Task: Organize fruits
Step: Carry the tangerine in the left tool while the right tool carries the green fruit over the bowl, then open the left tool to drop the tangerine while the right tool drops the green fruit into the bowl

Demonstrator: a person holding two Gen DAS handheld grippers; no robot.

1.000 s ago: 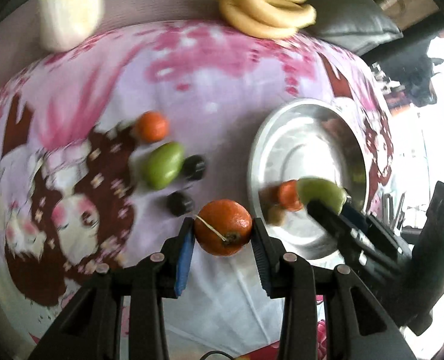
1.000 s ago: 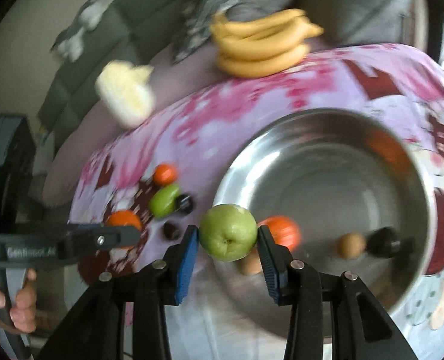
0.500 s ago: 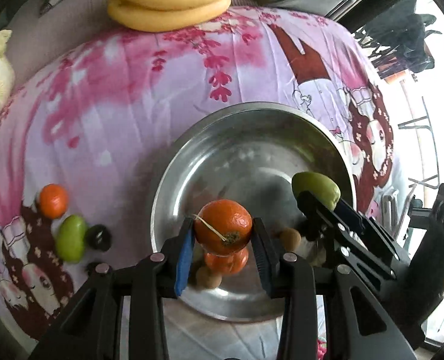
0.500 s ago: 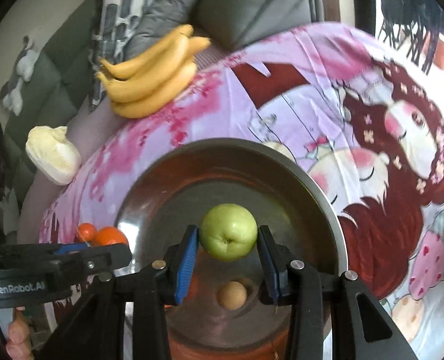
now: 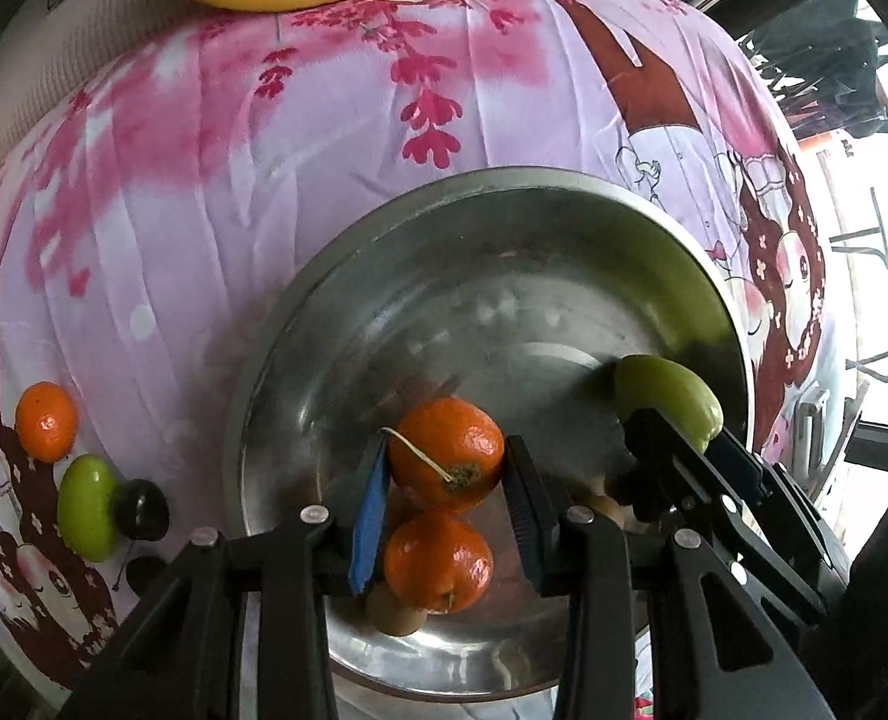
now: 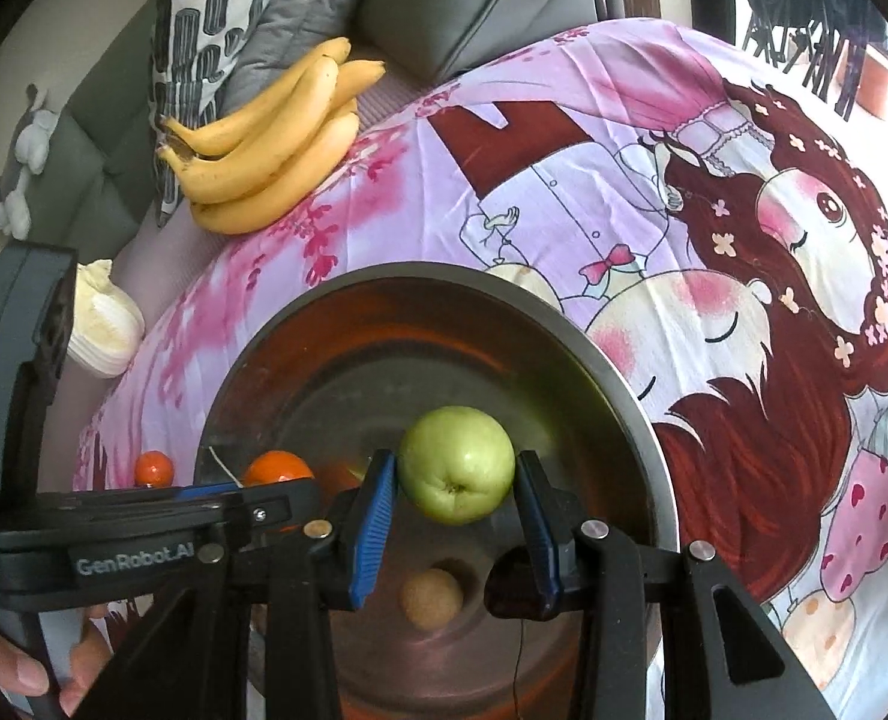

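Left gripper (image 5: pixel 444 480) is pinching an orange (image 5: pixel 447 453); right gripper (image 6: pixel 456 495) is clamping a green apple (image 6: pixel 456 465) over the steel bowl (image 5: pixel 564 204).

Soft daylight is admitted from the overexposed right side. Pale glare is seen on the steel bowl (image 5: pixel 564 324). Edges are bent by fisheye distortion and darkly vignetted; slight blur is noticed.
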